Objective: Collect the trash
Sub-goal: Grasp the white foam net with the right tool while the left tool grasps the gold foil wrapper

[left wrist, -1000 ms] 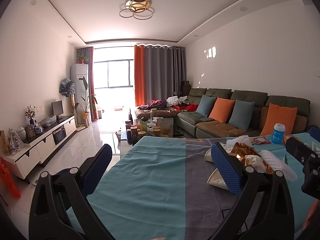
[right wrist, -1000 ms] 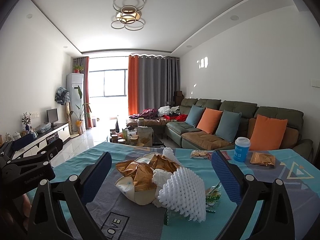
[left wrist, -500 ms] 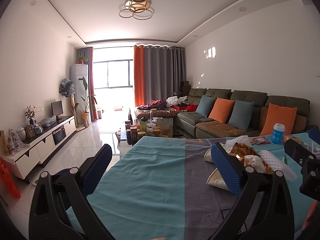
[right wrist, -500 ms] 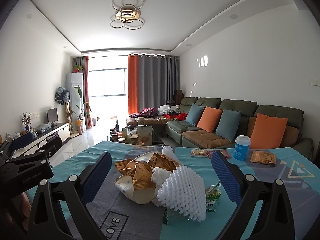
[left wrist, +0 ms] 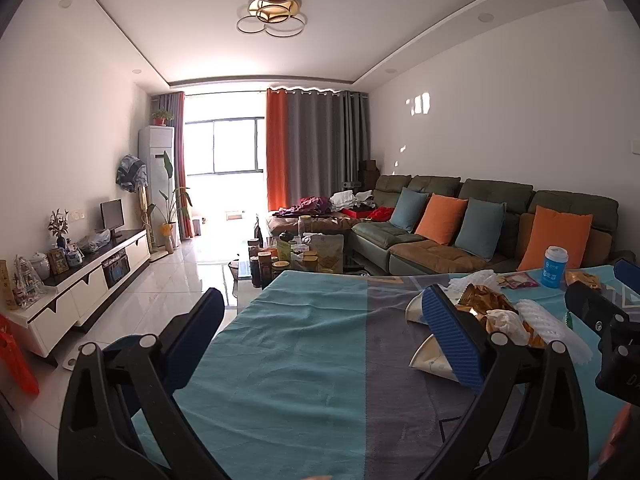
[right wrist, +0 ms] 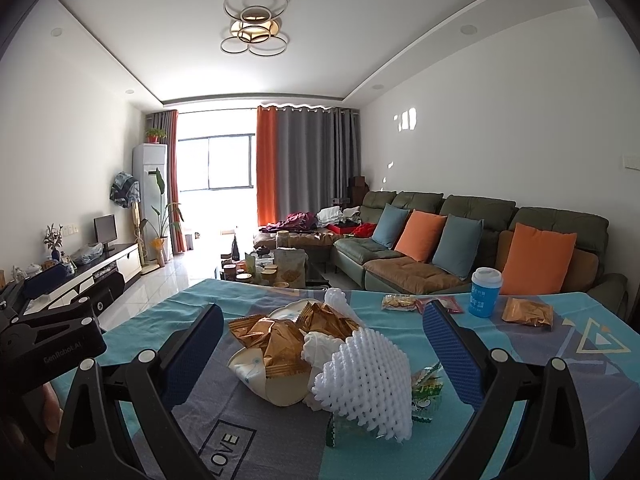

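Grippers were examined first. We found the right gripper (right wrist: 320, 344) held above the table (right wrist: 540, 344) with its two blue-padded fingers (right wrist: 450, 352) spread wide and nothing between the pads. We found the left gripper (left wrist: 320, 336) in the same condition, fingers apart and empty over a bare stretch of the teal and grey tablecloth (left wrist: 304, 344).

We took the white foam fruit net (right wrist: 366, 376) as our landmark. In the right wrist view it lay directly ahead of the right gripper, framed by its open fingers. Touching it on the left side we noted a crumpled white tissue (right wrist: 320, 346), and behind that a heap of gold foil wrappers (right wrist: 276, 338) resting on a tipped paper bowl (right wrist: 262, 378). A green printed packet (right wrist: 426, 394) protruded from under the net's right edge. Well beyond the net, toward the sofa (right wrist: 460, 236), we recorded a blue cup with a white lid (right wrist: 485, 292), a gold packet (right wrist: 527, 312) just right of the cup, and a biscuit packet (right wrist: 398, 302) and a red packet (right wrist: 444, 304) left of it.

From the left wrist view, the net (left wrist: 554, 330) and the wrappers (left wrist: 482, 300) sat to the right of the left gripper, partly behind its right finger.
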Demonstrator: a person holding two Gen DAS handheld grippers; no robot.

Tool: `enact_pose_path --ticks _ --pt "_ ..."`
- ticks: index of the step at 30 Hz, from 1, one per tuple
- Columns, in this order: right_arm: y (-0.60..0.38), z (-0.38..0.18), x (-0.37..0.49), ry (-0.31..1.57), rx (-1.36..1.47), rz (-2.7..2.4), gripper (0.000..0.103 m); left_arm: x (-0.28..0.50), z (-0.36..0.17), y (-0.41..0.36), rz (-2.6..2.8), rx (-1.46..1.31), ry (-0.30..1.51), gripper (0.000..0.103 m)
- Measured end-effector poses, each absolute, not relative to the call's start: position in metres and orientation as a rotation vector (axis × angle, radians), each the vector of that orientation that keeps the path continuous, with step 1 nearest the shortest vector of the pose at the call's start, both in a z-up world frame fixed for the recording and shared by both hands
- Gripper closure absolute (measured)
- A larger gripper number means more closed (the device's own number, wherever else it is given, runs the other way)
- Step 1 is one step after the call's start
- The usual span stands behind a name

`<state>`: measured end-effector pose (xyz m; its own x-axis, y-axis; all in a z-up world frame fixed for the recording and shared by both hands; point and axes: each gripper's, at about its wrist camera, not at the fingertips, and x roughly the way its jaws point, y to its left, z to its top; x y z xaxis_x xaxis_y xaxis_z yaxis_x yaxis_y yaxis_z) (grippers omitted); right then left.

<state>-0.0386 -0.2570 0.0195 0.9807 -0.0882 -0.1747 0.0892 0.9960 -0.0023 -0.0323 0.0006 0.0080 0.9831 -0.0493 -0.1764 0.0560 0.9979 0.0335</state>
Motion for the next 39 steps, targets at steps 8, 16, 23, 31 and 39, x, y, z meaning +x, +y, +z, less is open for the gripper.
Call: enact_pose_path --ticks 8,16,23,31,39 --pt "-0.258 0.016 -0.037 0.202 0.014 -0.081 0.007 -0.030 0.007 -0.002 -0.058 0.039 0.187 0.006" --pt "-0.267 0.010 -0.032 0.258 0.024 -0.076 0.007 -0.021 -0.001 -0.005 -0.091 0.045 0.232 0.006" --pt "-0.273 -0.005 -0.025 0.361 0.014 -0.085 0.019 0.001 -0.015 -0.020 -0.206 0.049 0.346 0.006" --pt "-0.291 -0.012 -0.015 0.426 0.066 -0.061 0.065 0.030 -0.028 -0.060 -0.434 0.074 0.474 0.006" --pt "-0.305 -0.007 -0.018 0.420 0.111 -0.024 0.091 0.063 -0.038 -0.102 -0.625 0.043 0.616 0.025"
